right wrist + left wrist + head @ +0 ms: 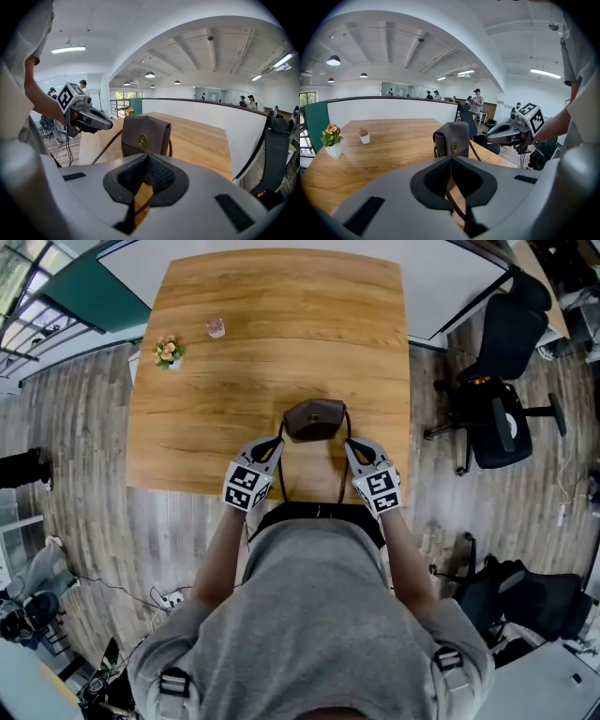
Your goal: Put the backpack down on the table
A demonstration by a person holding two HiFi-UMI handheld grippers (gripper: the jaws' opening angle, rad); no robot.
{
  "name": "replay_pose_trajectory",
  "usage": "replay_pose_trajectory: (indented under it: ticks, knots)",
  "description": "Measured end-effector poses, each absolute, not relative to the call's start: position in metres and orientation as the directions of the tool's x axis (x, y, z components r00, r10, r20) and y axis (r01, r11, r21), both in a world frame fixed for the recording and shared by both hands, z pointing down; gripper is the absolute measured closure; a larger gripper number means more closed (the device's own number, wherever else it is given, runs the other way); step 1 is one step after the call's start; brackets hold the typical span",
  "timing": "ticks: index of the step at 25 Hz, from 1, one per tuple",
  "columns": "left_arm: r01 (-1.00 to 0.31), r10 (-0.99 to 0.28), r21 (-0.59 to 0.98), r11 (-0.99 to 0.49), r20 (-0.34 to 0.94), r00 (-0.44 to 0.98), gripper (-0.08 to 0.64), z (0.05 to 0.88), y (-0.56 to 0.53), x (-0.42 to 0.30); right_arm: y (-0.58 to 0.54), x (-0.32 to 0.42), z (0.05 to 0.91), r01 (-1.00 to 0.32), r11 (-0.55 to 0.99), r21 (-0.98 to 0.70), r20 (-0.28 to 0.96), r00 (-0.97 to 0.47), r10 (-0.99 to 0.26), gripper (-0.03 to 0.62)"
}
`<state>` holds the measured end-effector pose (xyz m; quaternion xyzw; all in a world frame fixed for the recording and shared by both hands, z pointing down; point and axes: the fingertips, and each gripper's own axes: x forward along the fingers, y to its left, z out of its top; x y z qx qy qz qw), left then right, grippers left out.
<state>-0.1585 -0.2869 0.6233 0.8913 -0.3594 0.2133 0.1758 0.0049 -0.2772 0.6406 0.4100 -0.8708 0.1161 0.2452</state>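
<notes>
Closest to the head camera, a person's grey T-shirt (314, 615) fills the lower frame, with both bare forearms reaching forward. Each hand carries a grey gripper with a marker cube. The left gripper (275, 443) and the right gripper (351, 446) point at a downward slant over the near edge of the light wooden desk (272, 324).

Between them, the small brown leather backpack (314, 420) stands upright on the desk close to that near edge, its flap with a round brass clasp facing the person. Two thin dark straps run back from it towards the person. The left gripper's jaws are pressed together on the left strap (280, 474), and the right gripper's jaws are clamped the same way on the right strap (343, 479).

Towards the far left corner of the desk sit a white pot of orange flowers (169, 352) and, near it, a smaller white pot (217, 328). A black office chair (502, 381) stands on the floor to the right.
</notes>
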Motion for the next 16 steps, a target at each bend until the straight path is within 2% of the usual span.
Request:
replay_pose_trajectory:
  ticks: [16]
  knots:
    - [-0.696,-0.552,0.145,-0.703,0.507,0.662,0.538,0.617,-0.297,-0.145,-0.287,0.012,0.638,-0.765,0.644,0.008,0.534,-0.541,-0.65,0.588]
